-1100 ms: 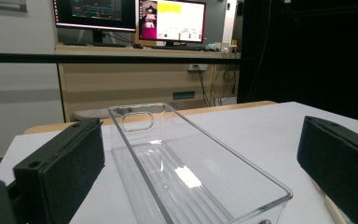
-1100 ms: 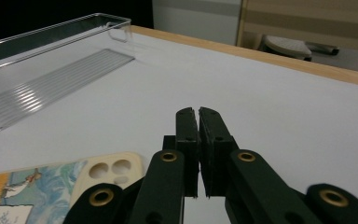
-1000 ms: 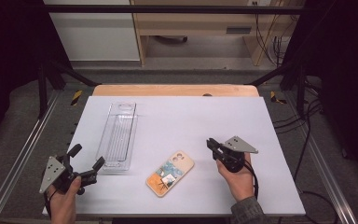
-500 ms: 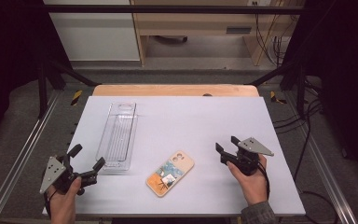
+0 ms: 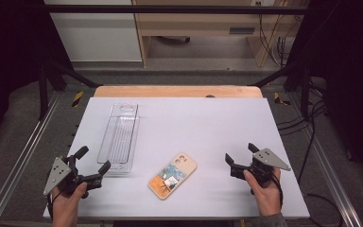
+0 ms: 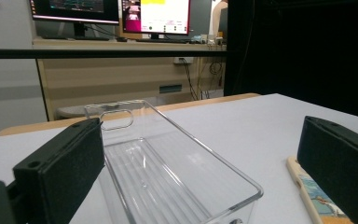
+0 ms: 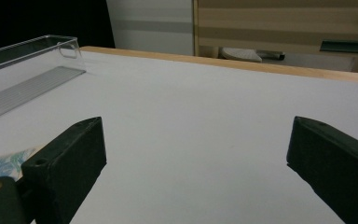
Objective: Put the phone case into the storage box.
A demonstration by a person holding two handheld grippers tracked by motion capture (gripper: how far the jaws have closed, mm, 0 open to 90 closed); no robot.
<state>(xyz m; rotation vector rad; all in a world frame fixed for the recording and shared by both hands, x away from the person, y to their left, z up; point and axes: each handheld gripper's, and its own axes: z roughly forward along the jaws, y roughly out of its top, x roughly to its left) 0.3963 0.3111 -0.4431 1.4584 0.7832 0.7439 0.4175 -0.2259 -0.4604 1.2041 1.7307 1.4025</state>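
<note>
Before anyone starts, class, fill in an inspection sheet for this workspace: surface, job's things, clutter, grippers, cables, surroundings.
Surface: white table, wooden strip along its far edge.
Job's things: clear tray, upright and with nothing in it, at the left; phone case lying flat near the front, apart from the tray.
Clutter: nothing seen.
Grippers: left gripper open, near the tray's front end; right gripper open over bare table, holding nothing.
Cables: a bundle of cables on the floor to the right.
Surroundings: metal rails either side, wooden bench behind, monitors beyond.

tray (image 5: 119, 138) on table (image 5: 208, 123) left, phone (image 5: 172, 175) right of its near end
</note>
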